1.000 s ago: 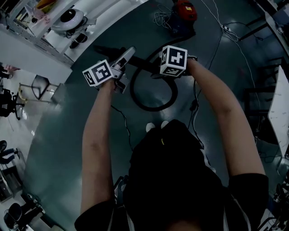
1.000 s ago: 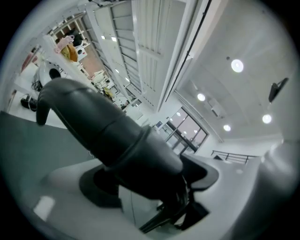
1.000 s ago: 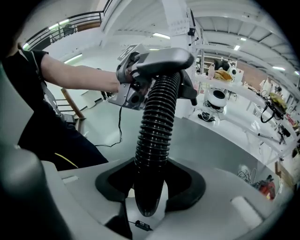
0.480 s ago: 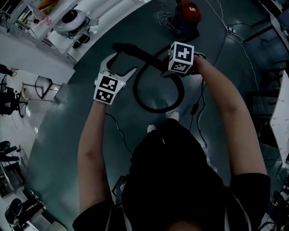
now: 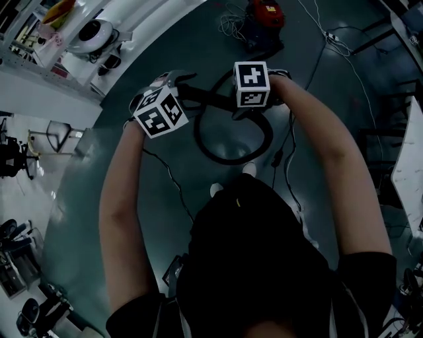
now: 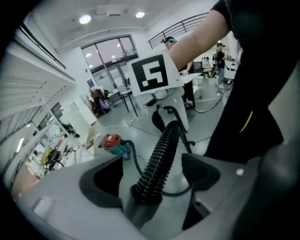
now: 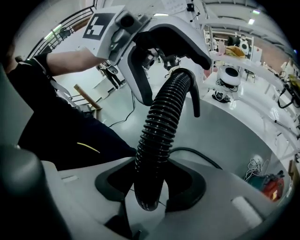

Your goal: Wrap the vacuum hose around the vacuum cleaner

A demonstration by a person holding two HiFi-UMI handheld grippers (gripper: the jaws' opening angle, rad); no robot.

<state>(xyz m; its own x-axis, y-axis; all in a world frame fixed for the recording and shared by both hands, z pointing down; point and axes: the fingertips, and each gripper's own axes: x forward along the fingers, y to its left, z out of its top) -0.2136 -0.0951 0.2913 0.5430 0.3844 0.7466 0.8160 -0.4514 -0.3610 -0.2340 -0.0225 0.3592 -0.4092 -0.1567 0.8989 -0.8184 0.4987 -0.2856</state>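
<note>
Pinching the black vacuum hose (image 7: 164,112), the right gripper (image 7: 150,180) has both pads tight on the ribbed tube; only the right gripper view shows this. Left gripper (image 6: 152,176): jaws spread wide and just been opening. The hose stands between them with a gap on each side, pads not pressing. The head view is too dark to read either grip.

Only the head view shows the hose curling into a loop on the floor (image 5: 198,39) just ahead of the person's white shoes (image 5: 250,169). The vacuum cleaner (image 5: 264,14), red top and teal body, sits well apart from the loop, with loose cables (image 5: 231,26) beside it.

The left gripper view adds tall windows (image 6: 110,56) and ceiling lights (image 6: 85,19). The floor is dark and glossy. White benches (image 5: 39,86) run along the left.
</note>
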